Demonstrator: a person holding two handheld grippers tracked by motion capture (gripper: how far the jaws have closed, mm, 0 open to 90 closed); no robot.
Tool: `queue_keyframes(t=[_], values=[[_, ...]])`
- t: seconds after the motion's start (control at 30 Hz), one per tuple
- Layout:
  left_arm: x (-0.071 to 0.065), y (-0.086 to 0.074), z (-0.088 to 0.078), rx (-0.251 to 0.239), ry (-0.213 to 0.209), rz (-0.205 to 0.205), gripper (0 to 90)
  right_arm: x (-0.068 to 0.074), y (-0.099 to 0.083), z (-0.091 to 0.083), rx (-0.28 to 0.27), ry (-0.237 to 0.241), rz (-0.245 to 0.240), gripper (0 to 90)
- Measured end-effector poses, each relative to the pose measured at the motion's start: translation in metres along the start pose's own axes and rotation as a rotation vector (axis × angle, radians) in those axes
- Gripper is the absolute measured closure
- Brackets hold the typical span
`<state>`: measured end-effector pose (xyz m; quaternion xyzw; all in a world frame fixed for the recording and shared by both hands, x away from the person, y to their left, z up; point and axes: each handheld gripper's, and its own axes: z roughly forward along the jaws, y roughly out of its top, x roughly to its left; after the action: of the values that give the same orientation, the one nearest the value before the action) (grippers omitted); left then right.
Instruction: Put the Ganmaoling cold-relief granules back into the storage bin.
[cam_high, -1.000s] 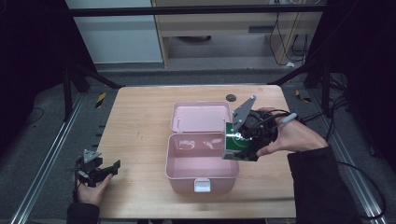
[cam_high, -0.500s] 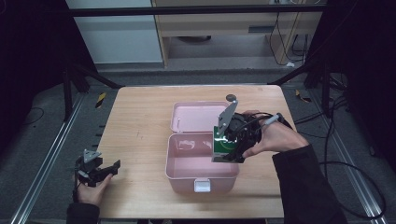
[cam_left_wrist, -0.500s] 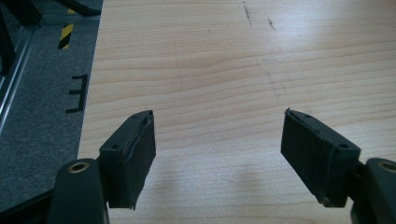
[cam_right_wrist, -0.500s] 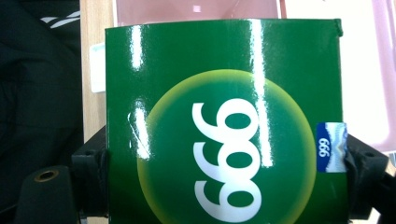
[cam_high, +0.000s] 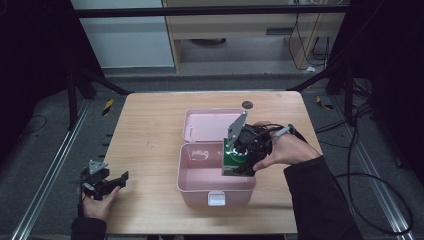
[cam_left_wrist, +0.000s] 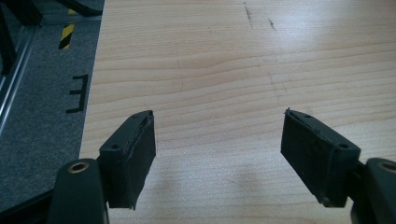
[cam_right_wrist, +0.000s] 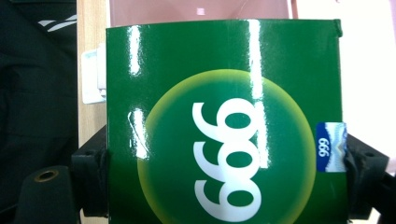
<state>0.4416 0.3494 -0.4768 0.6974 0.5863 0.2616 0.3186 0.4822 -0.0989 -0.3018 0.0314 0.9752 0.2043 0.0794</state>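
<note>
Right hand-held gripper (cam_high: 239, 159) over pink box (cam_high: 200, 180)

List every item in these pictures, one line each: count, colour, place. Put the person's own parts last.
table: one, light wood, centre of the high view.
storage box: one, pink, open, mid-table toward the near edge, with a white latch on its front wall.
box lid: one, pink, lying open behind the box.
green carton: one, glossy green with a yellow-ringed circle and white digits, held over the box's right side.
round disc: one, dark, near the table's far edge.
floor tape: yellow-and-black strips, on the grey floor beside the table.
left gripper: one, black, jaws apart, at the table's near left corner.
right gripper: one, black, jaws clamping the carton's sides.
hands: two, left hand, right hand, dark sleeves.
</note>
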Motion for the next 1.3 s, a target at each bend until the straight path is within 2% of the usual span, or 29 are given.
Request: queue_keyframes(t=[0.13, 0.33, 0.93, 1.0, 1.3], values=[[0.0, 0.0, 0.0, 0.0, 0.0, -0.001, 25.8, 0.001, 0.001, 0.007, 0.022, -0.002, -0.015, 15.6], [0.0, 0.0, 0.0, -0.001, -0.001, -0.001, 25.8, 0.0, 0.001, 0.014, 0.023, 0.007, -0.015, 15.6], [0.0, 0.0, 0.0, -0.001, 0.0, 0.0, 25.8, -0.001, -0.011, 0.04, 0.033, 0.046, 0.007, 15.6], [0.0, 0.0, 0.0, -0.001, 0.001, 0.001, 25.8, -0.001, -0.011, 0.043, 0.052, 0.04, -0.004, 15.6], [0.001, 0.0, 0.0, -0.002, -0.001, -0.001, 25.8, 0.001, -0.01, 0.053, 0.064, 0.053, -0.013, 15.6]])
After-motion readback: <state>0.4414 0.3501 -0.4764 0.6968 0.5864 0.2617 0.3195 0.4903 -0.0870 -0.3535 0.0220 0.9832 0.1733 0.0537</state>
